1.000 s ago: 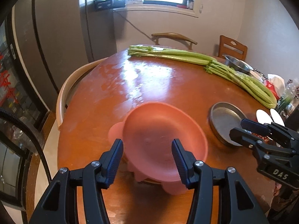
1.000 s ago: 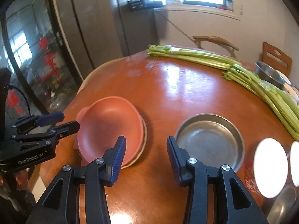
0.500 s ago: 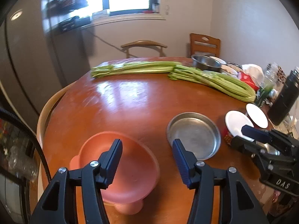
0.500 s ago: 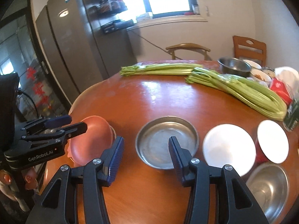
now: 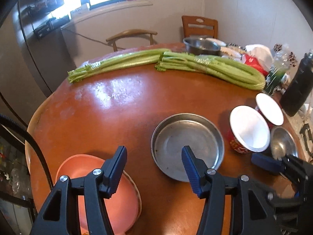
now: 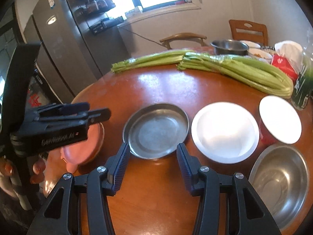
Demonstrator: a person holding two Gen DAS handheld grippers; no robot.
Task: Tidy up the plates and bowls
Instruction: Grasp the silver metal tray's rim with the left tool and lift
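Sitting near the left edge of the table, the pink plate is stacked on another dish. Next to it, at the near edge, come the flat metal pan, the white bowl, a red cup and a steel bowl far right. The left gripper is opening, with nothing between its jaws. The right gripper is partly open and empty too. It looks like picking time: next, one gripper must drop to the pan's rim and pinch it.
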